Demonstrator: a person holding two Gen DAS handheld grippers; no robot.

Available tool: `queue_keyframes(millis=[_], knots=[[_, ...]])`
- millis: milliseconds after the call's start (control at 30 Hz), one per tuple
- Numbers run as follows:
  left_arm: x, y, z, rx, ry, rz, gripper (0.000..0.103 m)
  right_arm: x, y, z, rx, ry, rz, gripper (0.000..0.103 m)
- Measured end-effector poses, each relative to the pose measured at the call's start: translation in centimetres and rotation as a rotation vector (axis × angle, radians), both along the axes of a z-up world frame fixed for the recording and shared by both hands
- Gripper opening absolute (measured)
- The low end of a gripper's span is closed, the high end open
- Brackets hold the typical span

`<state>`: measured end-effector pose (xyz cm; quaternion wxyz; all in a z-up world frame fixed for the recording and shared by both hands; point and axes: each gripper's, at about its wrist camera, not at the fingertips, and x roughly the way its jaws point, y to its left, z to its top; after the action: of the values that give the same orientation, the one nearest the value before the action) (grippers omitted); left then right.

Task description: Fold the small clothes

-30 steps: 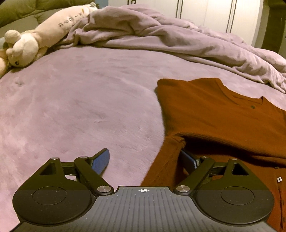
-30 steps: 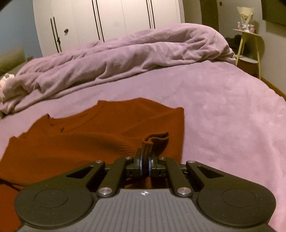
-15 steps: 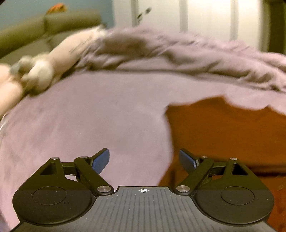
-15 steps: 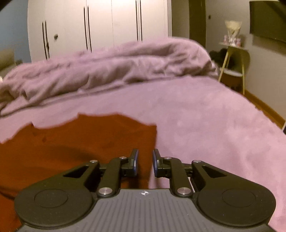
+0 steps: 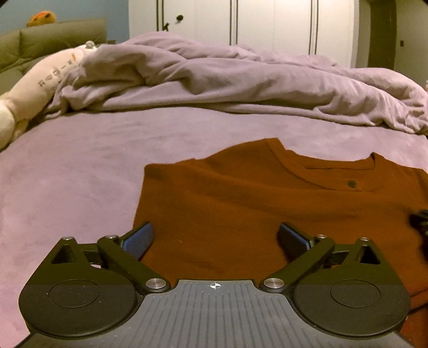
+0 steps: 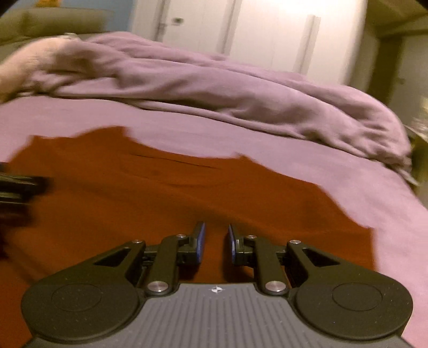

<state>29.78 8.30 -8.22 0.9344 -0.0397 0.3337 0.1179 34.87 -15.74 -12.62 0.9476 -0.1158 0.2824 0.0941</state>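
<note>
White wardrobe doors [image 5: 272, 24] stand at the back of the room, past a bed [image 5: 67, 171] spread with a mauve cover, and a rumpled duvet [image 5: 214, 83] of the same colour is heaped across the bed's far side. A pale plush toy [image 5: 34, 85] lies by the duvet, far ahead and to the left of the left tool [image 5: 215, 235]. Ahead of both tools and under them a rust-brown top [image 5: 240, 208] lies flat on the bed, its neckline towards the duvet and a small dark button [image 5: 351, 183] just below the collar. The left tool is released: its jaws have just been opening and now stand spread wide, with nothing gripped between them; the blue pads [image 5: 139, 238] hang over the top's left part, the left pad near the cloth's left edge. The right tool [image 6: 216, 241] is let go as well: its jaws have just been opening, and they stand a narrow gap apart with only the flat cloth seen through the gap, over the right half of the top. The right wrist view is blurred. Part of the left tool shows as a dark blur at that view's left edge, and a dark blur that seems to be the right tool sits at the right edge of the left wrist view.
</note>
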Motion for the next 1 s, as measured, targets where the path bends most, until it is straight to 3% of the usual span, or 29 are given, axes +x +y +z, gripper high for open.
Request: queue_keyframes(millis=[67, 100, 133, 200, 233, 300, 367, 467, 533, 700, 767, 833, 1000], knots=[[-0.1, 0.5, 0.0, -0.023, -0.001, 0.000, 0.103, 1.3, -4.1, -0.2, 0.051, 0.028, -0.145, 0.014], [-0.2, 0.6, 0.1, -0.021, 0.002, 0.001, 0.103, 1.4, -5.6, -0.1, 0.091, 0.036, -0.162, 0.000], [-0.5, 0.5, 0.4, -0.011, 0.009, 0.002, 0.103, 1.3, -7.0, 0.2, 0.115, 0.040, -0.173, 0.000], [-1.5, 0.3, 1.0, 0.017, 0.021, 0.003, 0.103, 0.1, -8.1, 0.9, 0.012, 0.011, -0.259, 0.000], [-2.2, 0.1, 1.3, 0.027, 0.023, -0.007, 0.103, -0.6, -8.8, 1.4, 0.034, 0.007, -0.252, 0.000], [-3.7, -0.1, 1.6, 0.023, 0.023, -0.034, 0.103, -3.4, -10.5, 2.5, 0.172, 0.012, -0.202, 0.003], [-4.7, -0.3, 1.3, 0.026, 0.029, -0.046, 0.103, -5.7, -10.7, 2.7, 0.213, 0.009, -0.115, 0.003], [-5.0, -0.3, 0.9, 0.013, 0.029, -0.039, 0.103, -6.3, -9.7, 1.0, 0.124, 0.064, -0.075, 0.003], [-4.9, -0.1, 0.8, 0.005, 0.038, -0.040, 0.103, -6.7, -9.3, 0.1, 0.082, 0.034, -0.047, 0.003], [-6.4, 0.0, 2.8, 0.031, 0.110, -0.010, 0.103, -7.1, -8.8, 0.9, 0.019, 0.056, -0.033, 0.003], [-8.7, 0.0, 3.5, 0.063, 0.137, -0.006, 0.103, -9.3, -9.0, 2.2, 0.008, 0.077, -0.081, 0.005], [-12.4, 0.1, 3.9, 0.064, 0.159, -0.005, 0.103, -12.4, -9.7, 3.0, 0.037, 0.110, -0.130, 0.023], [-22.3, 1.2, 4.0, 0.064, 0.212, 0.006, 0.103, -23.8, -13.7, 2.7, 0.193, 0.215, -0.192, 0.023]])
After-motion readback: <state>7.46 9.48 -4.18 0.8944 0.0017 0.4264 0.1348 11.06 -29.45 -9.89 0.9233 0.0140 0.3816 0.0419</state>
